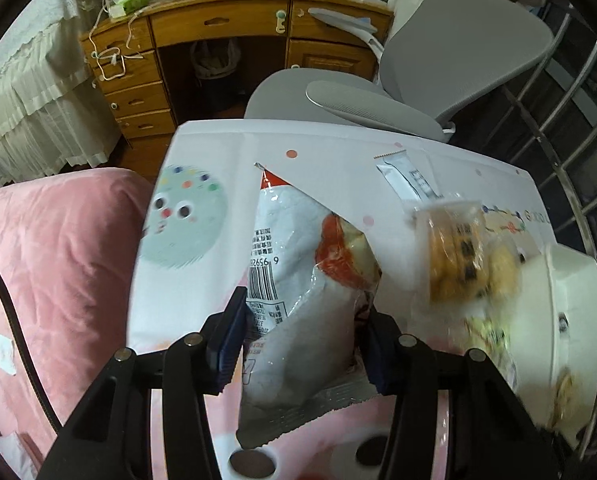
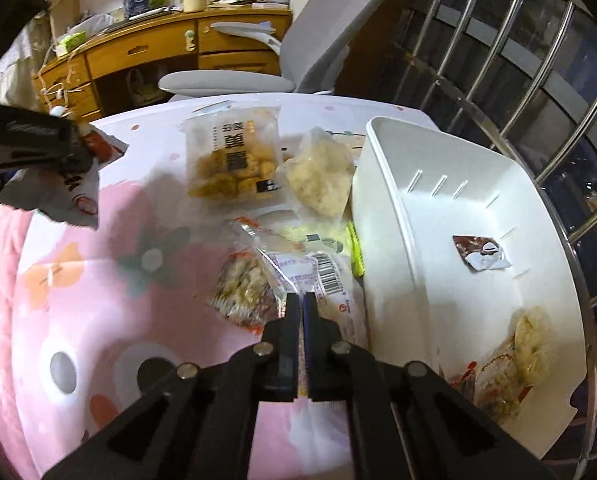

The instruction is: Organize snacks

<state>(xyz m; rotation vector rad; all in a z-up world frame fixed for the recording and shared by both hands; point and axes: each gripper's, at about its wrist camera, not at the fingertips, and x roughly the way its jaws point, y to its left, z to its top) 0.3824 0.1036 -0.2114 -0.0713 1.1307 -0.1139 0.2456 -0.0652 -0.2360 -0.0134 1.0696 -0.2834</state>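
Note:
My left gripper point(image 1: 302, 320) is shut on a white and red snack bag point(image 1: 298, 280) with a barcode, held above the patterned table point(image 1: 202, 160). It also shows at the left of the right wrist view point(image 2: 58, 184). My right gripper point(image 2: 301, 304) is shut on the edge of a clear snack packet point(image 2: 290, 276) with a barcode, lying beside the white bin point(image 2: 438, 208). The bin holds a small torn wrapper point(image 2: 478, 252) and a snack pack point(image 2: 514, 360). A pack of golden fried pieces point(image 2: 234, 156) and a pale snack bag point(image 2: 318, 176) lie farther back.
A grey office chair point(image 1: 438, 60) stands behind the table, with a wooden desk point(image 1: 218, 28) beyond it. A pink quilt point(image 1: 50, 264) lies at the left. Metal window bars point(image 2: 538, 80) run along the right. A silver stick packet point(image 1: 406, 176) lies at the table's far side.

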